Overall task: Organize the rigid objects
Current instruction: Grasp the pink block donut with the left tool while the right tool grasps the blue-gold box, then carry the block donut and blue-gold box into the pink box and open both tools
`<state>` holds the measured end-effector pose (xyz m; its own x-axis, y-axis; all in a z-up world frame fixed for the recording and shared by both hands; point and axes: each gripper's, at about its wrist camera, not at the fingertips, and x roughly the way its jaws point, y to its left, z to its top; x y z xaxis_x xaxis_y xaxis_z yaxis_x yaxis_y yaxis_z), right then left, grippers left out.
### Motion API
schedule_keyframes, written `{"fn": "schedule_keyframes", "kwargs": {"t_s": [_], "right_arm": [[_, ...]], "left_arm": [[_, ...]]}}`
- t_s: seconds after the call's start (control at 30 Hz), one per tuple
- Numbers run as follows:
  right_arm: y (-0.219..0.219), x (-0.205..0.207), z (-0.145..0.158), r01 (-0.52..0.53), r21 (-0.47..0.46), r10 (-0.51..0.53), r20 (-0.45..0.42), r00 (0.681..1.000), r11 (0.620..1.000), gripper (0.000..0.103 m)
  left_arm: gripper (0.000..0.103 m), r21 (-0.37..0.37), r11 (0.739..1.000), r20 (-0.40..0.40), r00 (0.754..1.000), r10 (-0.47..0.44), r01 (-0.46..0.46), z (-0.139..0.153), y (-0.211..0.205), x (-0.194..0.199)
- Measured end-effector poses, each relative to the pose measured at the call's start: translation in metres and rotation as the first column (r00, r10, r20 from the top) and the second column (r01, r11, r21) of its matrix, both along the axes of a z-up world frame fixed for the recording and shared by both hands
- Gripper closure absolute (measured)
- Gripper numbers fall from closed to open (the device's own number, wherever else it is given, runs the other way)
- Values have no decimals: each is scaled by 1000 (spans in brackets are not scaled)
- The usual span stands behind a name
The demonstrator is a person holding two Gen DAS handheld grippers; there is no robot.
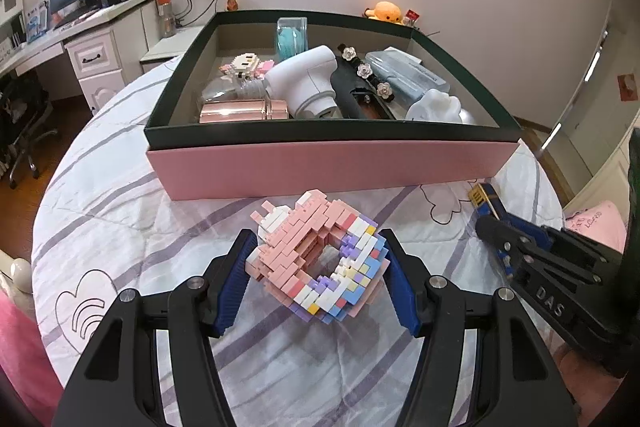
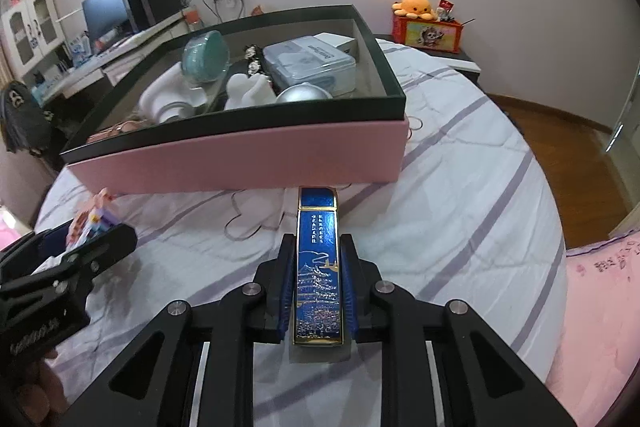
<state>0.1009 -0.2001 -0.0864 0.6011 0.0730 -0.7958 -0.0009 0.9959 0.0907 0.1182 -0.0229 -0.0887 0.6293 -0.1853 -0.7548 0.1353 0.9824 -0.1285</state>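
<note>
Pick-up step, both hands loaded or nearly so: the left gripper (image 1: pixel 318 281) is straddling the brick-built donut model (image 1: pixel 320 259) on the bedspread (image 1: pixel 120 219), blue ribbed pads sitting right at both flanks, looking like they are clamping it, though firm contact on the left side is hard to confirm. The right gripper (image 2: pixel 318 291) is clenching the blue lighter-shaped case (image 2: pixel 318 267) lengthwise, pads pressing on its long edges, front end pointing at the box (image 2: pixel 240 163). Both items are sitting just in front of the box's pink wall, not yet inside. Next move, as I'm judging it: lifting each piece over the dark green rim and setting it into a free spot; the box is already holding a white gun-shaped device (image 1: pixel 304 79), a black hair clip with flowers (image 1: pixel 362 83), a rose-gold cylinder (image 1: pixel 236 111), a clear plastic case (image 1: pixel 408 71) and a small brick figure (image 1: pixel 244 65), so space is looking tight. Materials: donut is made of tiny stud bricks, pink, white, lilac, blue, bumpy and ring-shaped, could be shedding pieces if squeezed hard. Blue case is glossy, slim, rectangular, gold trimmed with a pagoda print, likely slippery. Box is smooth rigid card. Bedspread is soft, quilted, striped, giving under load.
</note>
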Motion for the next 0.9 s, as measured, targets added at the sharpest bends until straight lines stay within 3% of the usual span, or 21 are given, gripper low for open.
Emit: {"fn": "schedule_keyframes", "kwargs": {"t_s": [0.3, 0.5, 0.73, 0.9], "right_arm": [[10, -21, 27, -44, 51, 42, 35, 998, 998, 82], [21, -14, 64, -98, 79, 90, 99, 991, 992, 82], [35, 32, 103, -156, 61, 144, 165, 976, 986, 82], [38, 83, 105, -172, 73, 160, 149, 976, 982, 82]], "left_arm": [[40, -6, 1000, 23, 1000, 1, 0, 17, 7, -13], [40, -10, 1000, 80, 997, 11, -10, 52, 18, -5], [40, 3, 1000, 161, 987, 22, -23, 100, 26, 37], [40, 4, 999, 160, 986, 35, -37, 108, 31, 77]]}}
